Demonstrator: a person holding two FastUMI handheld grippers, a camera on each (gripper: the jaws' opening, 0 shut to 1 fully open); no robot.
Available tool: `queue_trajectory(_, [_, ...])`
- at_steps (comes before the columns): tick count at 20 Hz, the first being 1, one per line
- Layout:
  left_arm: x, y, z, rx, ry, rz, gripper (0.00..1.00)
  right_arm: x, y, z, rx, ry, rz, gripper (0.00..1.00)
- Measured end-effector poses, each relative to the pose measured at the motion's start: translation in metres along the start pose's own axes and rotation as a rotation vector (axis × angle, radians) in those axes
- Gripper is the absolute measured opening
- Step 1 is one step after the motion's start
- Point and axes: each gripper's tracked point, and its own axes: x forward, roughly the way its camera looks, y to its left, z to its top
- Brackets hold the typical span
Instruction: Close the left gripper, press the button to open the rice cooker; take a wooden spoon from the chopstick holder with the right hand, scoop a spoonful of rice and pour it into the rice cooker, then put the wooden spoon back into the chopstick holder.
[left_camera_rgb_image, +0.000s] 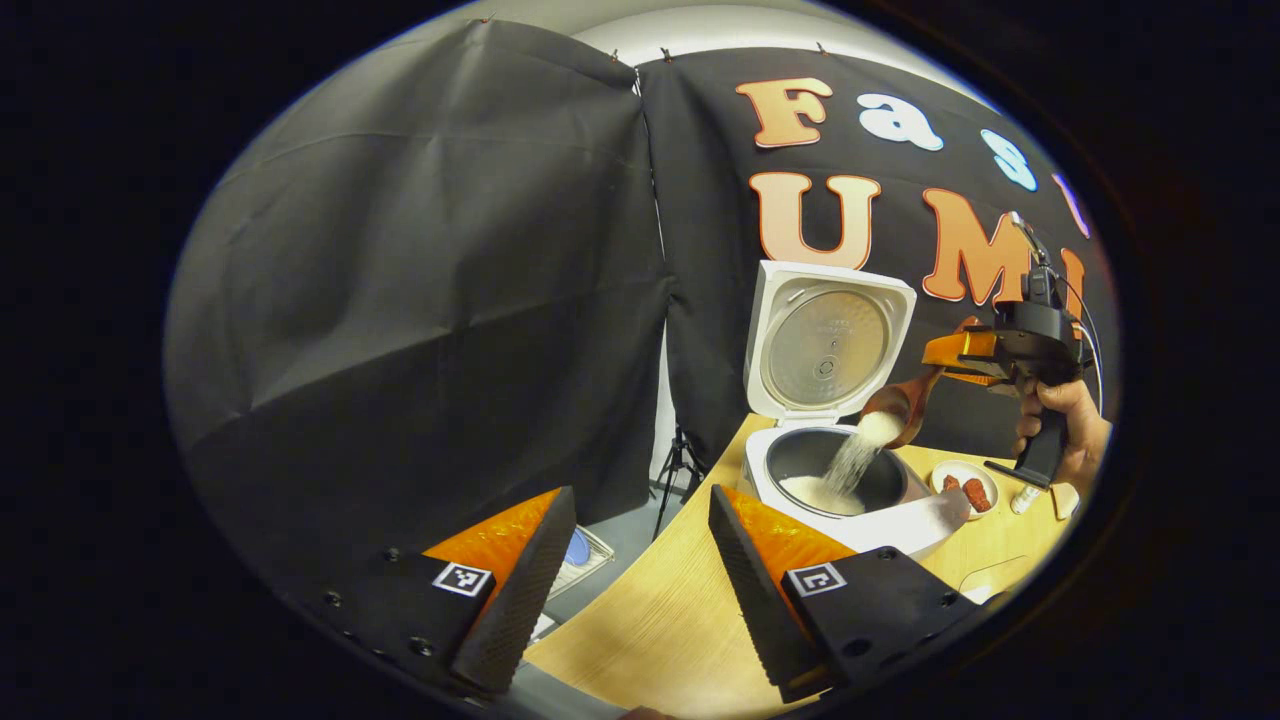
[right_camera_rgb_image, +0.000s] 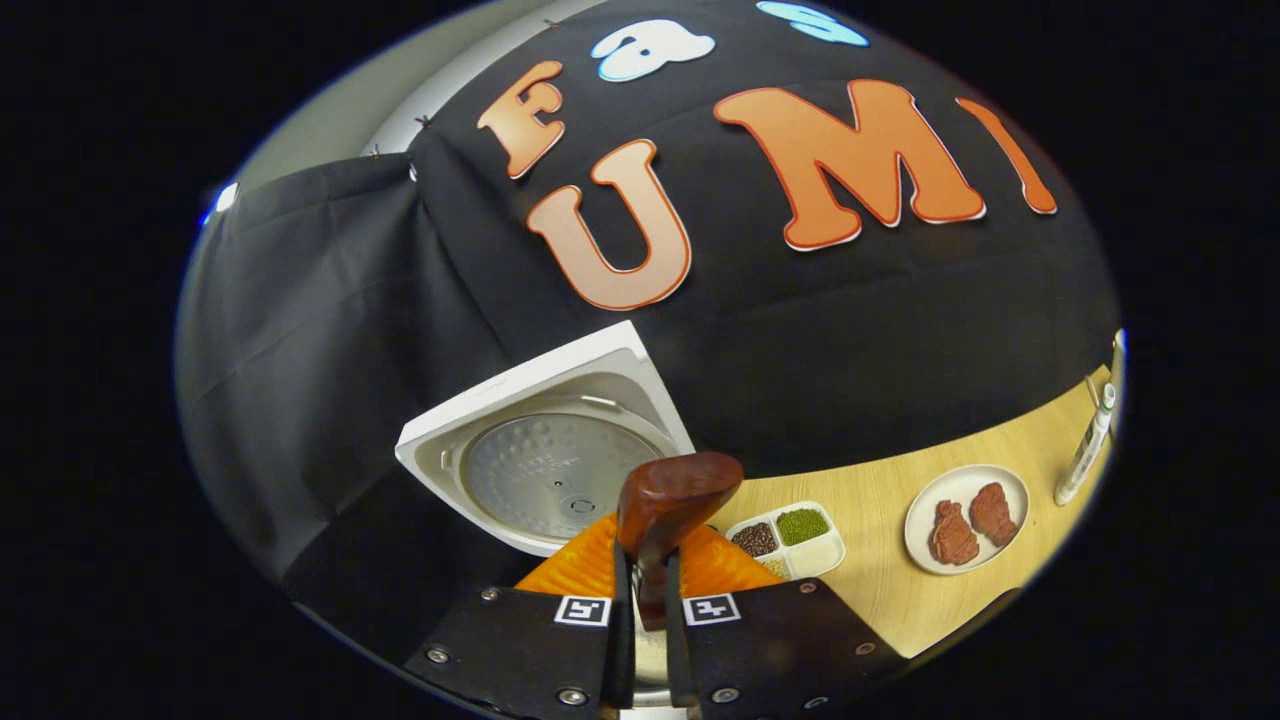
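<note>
The white rice cooker stands on the wooden table with its lid raised upright. Its inner pot holds some white rice. Above the pot, a wooden spoon is tipped and a stream of rice falls from it into the pot. My right gripper, held by a hand, is shut on the spoon's handle. In the right gripper view the spoon sticks out between my right gripper, in front of the lid. My left gripper is open, low over the table's left edge.
A small plate with red meat pieces lies right of the cooker; it shows as a plate in the right gripper view. A divided tray of beans and grains sits beside it. A white pen-like thing lies far right. A tripod stands on the floor.
</note>
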Motion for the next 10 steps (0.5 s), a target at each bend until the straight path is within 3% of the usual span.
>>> queue_trajectory(5, [-0.001,0.001,-0.002,-0.029,0.006,0.003,0.93,0.0,0.004,0.006,-0.15,-0.049,0.014,0.12])
queue_trajectory(10, [-0.005,0.002,-0.009,-0.04,0.021,0.007,0.93,-0.014,0.025,0.015,-0.381,-0.12,0.044,0.12])
